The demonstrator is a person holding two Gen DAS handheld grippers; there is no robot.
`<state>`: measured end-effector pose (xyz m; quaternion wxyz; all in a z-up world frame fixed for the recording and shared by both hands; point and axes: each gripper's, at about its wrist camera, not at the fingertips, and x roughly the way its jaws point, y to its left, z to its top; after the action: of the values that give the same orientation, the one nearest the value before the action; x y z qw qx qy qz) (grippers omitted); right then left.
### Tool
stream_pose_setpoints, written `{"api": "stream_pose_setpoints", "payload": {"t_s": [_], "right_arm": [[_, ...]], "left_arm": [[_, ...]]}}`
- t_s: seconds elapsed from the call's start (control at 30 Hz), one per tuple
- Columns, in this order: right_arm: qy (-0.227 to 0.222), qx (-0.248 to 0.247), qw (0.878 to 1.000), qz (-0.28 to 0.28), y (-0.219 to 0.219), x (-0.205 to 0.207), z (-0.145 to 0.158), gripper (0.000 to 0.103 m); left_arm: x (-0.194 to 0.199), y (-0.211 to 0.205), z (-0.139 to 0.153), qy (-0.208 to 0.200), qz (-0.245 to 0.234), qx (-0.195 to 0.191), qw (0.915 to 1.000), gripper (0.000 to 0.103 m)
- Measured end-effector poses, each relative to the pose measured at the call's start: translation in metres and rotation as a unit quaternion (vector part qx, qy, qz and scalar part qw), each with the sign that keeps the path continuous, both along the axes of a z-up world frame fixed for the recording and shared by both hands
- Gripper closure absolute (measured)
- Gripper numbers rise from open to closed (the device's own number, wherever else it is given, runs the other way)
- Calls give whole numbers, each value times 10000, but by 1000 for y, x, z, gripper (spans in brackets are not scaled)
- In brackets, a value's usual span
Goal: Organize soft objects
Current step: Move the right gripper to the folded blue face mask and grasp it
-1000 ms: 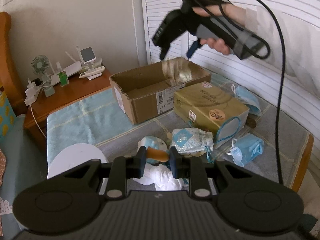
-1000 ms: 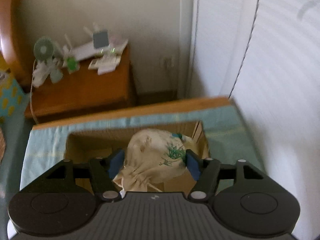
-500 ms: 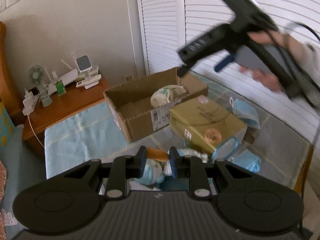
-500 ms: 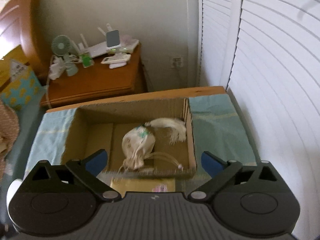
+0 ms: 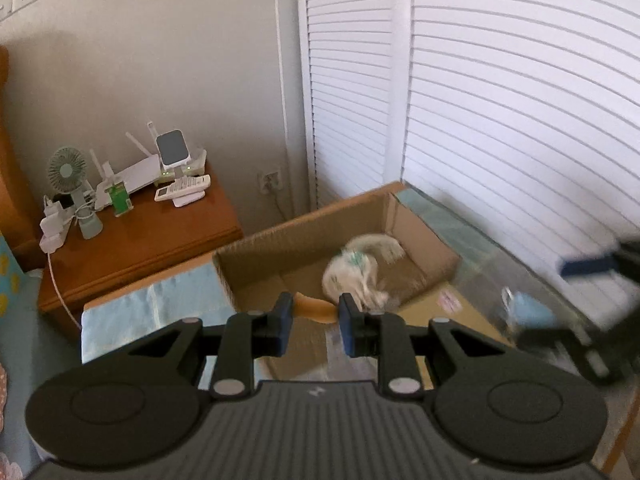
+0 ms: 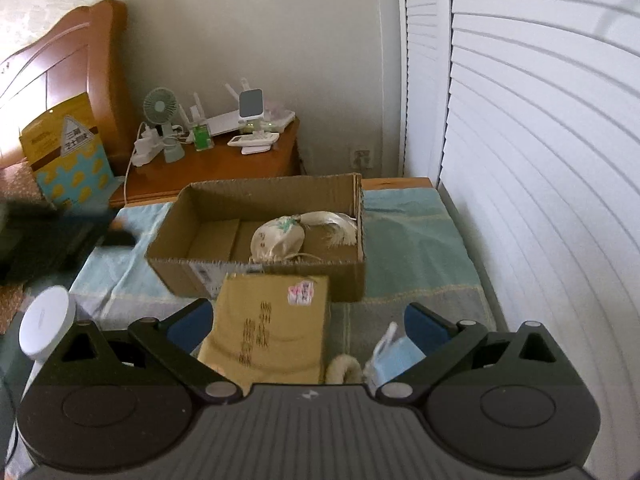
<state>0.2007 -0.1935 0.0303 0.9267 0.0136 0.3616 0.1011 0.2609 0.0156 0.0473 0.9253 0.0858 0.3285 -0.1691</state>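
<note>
My left gripper [image 5: 313, 317] is shut on the orange part [image 5: 316, 311] of a plush toy, whose body is hidden under the gripper. It hangs in front of the open cardboard box [image 5: 280, 248], where a cream drawstring pouch [image 5: 356, 272] lies. My right gripper [image 6: 308, 320] stands wide open with nothing pressed between its pads, above a yellow-brown packet [image 6: 268, 328]. In the right wrist view the cardboard box [image 6: 260, 280] with the pouch [image 6: 280, 236] sits just beyond. A blue face mask [image 6: 394, 356] lies by the right fingertip. The right gripper shows as a blur [image 5: 592, 280].
A teal cloth [image 6: 408, 248] covers the table. Beyond it stands a wooden nightstand [image 6: 224, 168] with a fan, a router and a phone. White louvred doors [image 6: 540, 160] close off the right side. A white round object [image 6: 46, 324] sits at the near left.
The right gripper let the cream pouch drop into the cardboard box, opened wide and drew back. The left gripper rose with the orange part and moved toward the box.
</note>
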Motion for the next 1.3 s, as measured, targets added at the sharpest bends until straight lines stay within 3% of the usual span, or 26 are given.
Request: {"api": "stream_pose_setpoints", "payload": {"t_s": [0.07, 0.1, 0.13, 0.2, 0.27, 0.53, 0.8, 0.93, 1.3], "right_arm": [[-79, -15, 10000, 36, -2, -7, 1, 0], [-100, -14, 9999, 52, -3, -10, 1, 0], [-106, -14, 9999, 60, -4, -12, 1, 0], [-165, -26, 9998, 84, -6, -17, 0, 0], [-189, -43, 9998, 80, -8, -21, 0, 0], [-122, -95, 9998, 124, -9, -33, -6, 0], [-79, -229, 9994, 242, -3, -53, -11, 0], [18, -286, 9992, 287, -2, -63, -16, 0], [504, -331, 9973, 425, 12, -76, -47, 0]], "left_arm": [[18, -4, 0, -24, 117, -22, 9999, 76], [24, -6, -1, -33, 166, -36, 9999, 68], [31, -8, -2, -5, 214, -19, 9998, 37], [39, -9, -3, -21, 380, -13, 9993, 1], [35, -9, -1, -204, 515, -21, 9985, 1], [5, -1, 1, -93, 495, 38, 9987, 1], [-57, 6, -5, -196, 372, 222, 9989, 1], [-92, 13, -14, -69, 264, 128, 9995, 1], [-168, 22, -45, -87, 322, 242, 9991, 1]]}}
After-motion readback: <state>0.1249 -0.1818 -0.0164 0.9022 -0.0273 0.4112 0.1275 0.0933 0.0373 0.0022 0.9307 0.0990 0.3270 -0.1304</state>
